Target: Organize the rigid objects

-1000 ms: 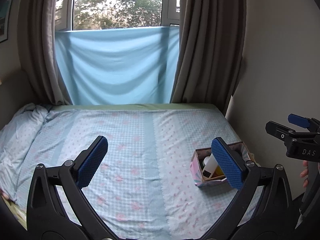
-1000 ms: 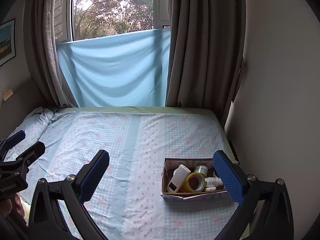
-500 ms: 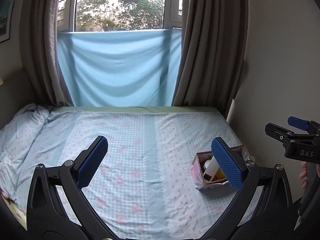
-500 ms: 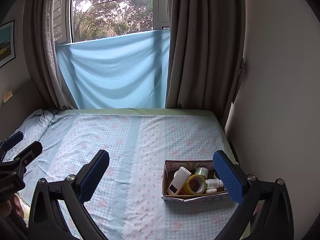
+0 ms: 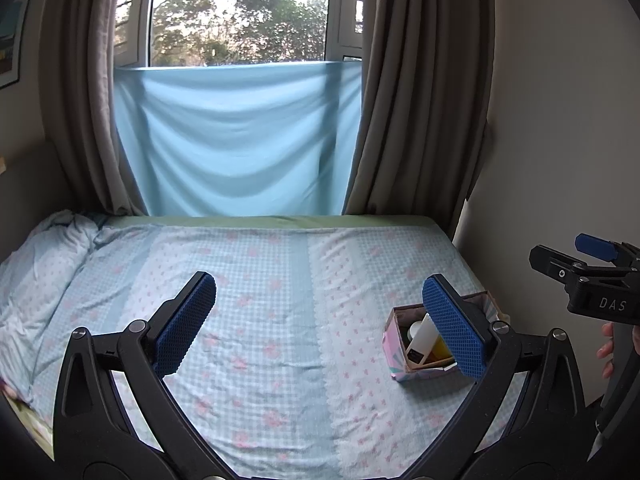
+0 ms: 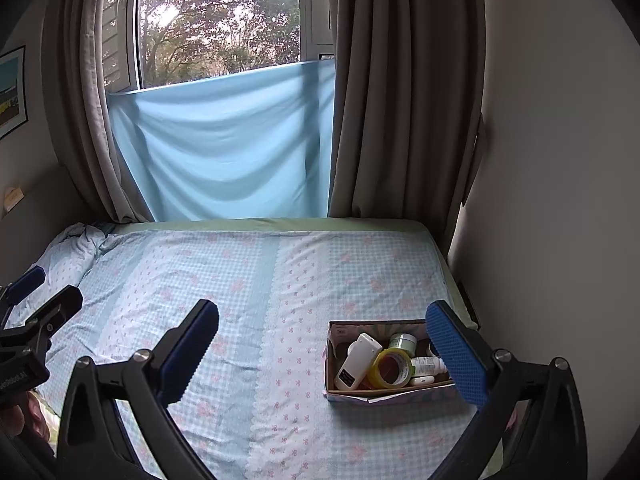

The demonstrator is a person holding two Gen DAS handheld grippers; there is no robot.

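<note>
Looks basically done: small stuff sitting in box [image 6: 394,390] on bed [image 6: 240,280], both tools spread wide, empty [image 5: 316,316] [image 6: 322,340]. Nothing left but backing off.

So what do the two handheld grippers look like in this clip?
Both match. The left gripper and the right gripper have black curved plastic arms with silver pivot screws and blue textured finger pads. White lettering reading DAS marks the right gripper's body. No cables or sleeves show.

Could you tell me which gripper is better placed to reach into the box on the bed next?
Right, probably. The right gripper is open with the box just ahead; the left gripper faces bare sheet.
</note>
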